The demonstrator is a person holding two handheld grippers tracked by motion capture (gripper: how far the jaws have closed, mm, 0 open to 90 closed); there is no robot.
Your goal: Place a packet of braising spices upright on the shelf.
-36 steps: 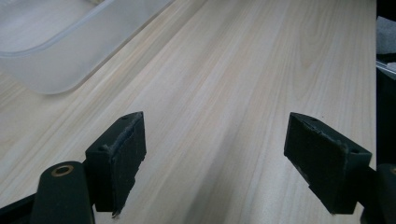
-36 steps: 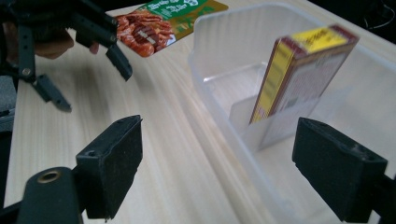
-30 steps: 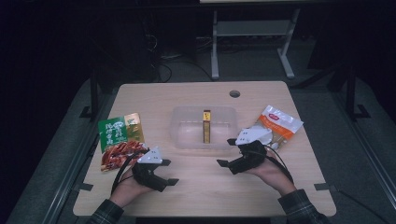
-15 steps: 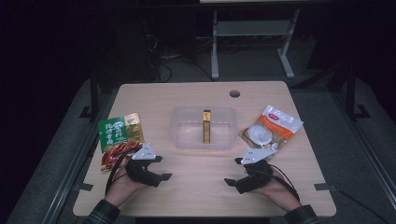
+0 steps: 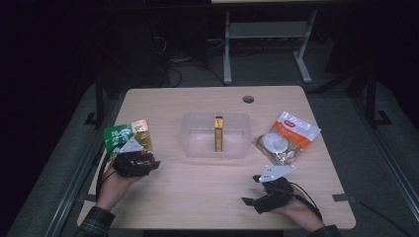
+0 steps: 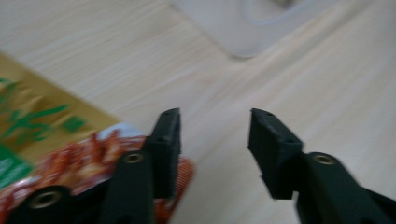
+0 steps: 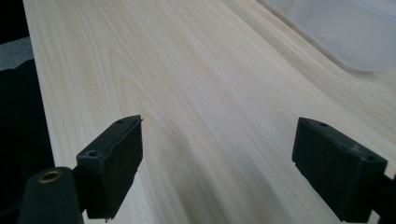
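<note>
1. My left gripper (image 5: 134,163) sits at the table's (image 5: 197,197) near-left, jaws parted with nothing between them; in the left gripper view (image 6: 214,140) one jaw lies over the red near corner of the green snack packet (image 6: 56,140).
2. That green snack packet (image 5: 126,136) lies flat at the left, just beside the clear plastic tub (image 5: 190,140).
3. The clear plastic tub stands mid-table and holds one slim gold-and-brown stick packet (image 5: 218,134), lying along its middle; the rest of its floor is bare.
4. A white-and-orange pouch (image 5: 287,142) lies to the right of the tub, outside it.
5. My right gripper (image 5: 264,195) rests at the near-right, jaws spread wide over bare wood in the right gripper view (image 7: 217,168), the tub's corner (image 7: 345,32) off at the far right.
</note>
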